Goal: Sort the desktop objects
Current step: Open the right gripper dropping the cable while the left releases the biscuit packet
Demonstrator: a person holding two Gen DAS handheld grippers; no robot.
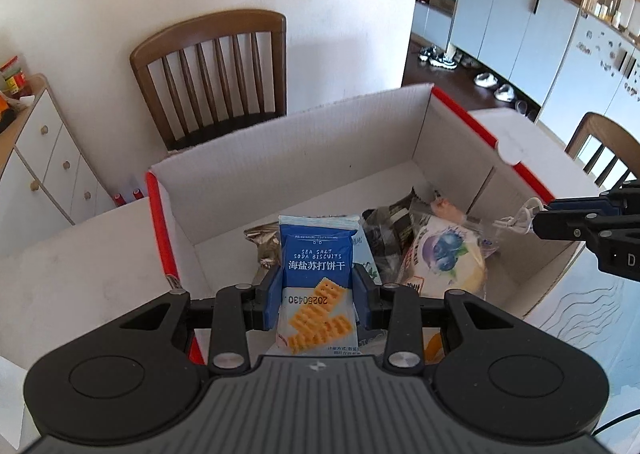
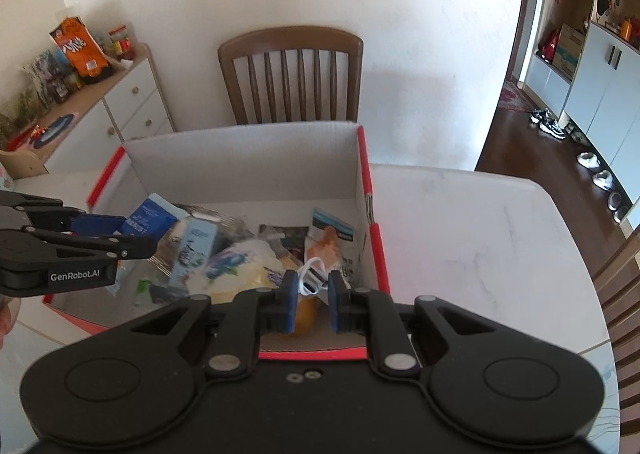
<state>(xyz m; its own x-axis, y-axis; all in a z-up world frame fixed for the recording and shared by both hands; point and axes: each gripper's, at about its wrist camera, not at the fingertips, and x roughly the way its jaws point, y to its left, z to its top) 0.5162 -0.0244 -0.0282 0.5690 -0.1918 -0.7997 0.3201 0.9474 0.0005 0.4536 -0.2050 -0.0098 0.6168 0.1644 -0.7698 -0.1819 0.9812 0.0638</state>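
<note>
My left gripper [image 1: 316,288] is shut on a blue and white soda biscuit packet [image 1: 316,262], held upright over the near left part of an open white cardboard box with red edges [image 1: 280,150]. From the right wrist view, the left gripper [image 2: 132,234] comes in from the left with the biscuit packet [image 2: 150,218] at its tips. My right gripper [image 2: 313,288] is shut on a looped white cable [image 2: 311,270] above the box's near right corner [image 2: 376,254]. That right gripper [image 1: 538,220] and its white cable [image 1: 516,220] also show at the right of the left wrist view.
The box holds several snack packets, among them a blueberry bread bag [image 1: 444,254] and a dark wrapper [image 1: 384,230]. It rests on a white marble table [image 2: 480,246]. A wooden chair [image 2: 292,74] is behind it, a white sideboard [image 2: 132,110] to the left, and another chair [image 1: 604,150] to the right.
</note>
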